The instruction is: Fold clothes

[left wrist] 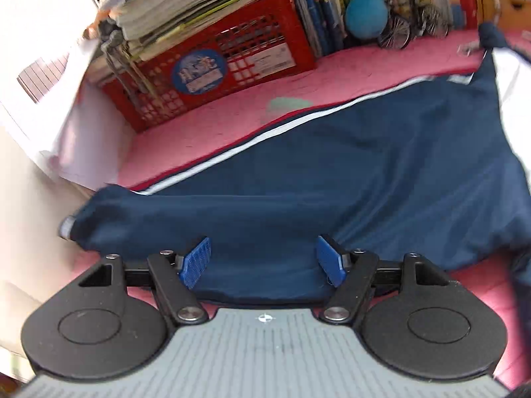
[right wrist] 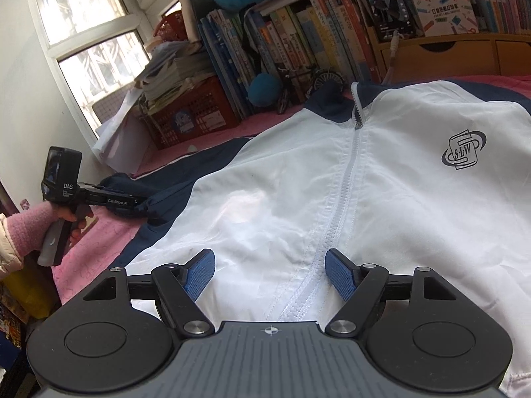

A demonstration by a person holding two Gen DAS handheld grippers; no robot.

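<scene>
On pink bedding, left claw (left wrist: 264, 258) and right claw (right wrist: 269, 273) gape wide, empty, over smooth jacket (right wrist: 348, 192).

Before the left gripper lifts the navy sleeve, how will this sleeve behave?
The navy sleeve is probably floppy: thin fabric, wrinkled, lying flat on the pink cover. It looks smooth, maybe slippery. The open left gripper would likely drag the white jacket body along.

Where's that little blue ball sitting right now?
In the left wrist view the blue ball sits at the back of the pink bed cover, against the row of books, between the red crate and a miniature bicycle.
</scene>
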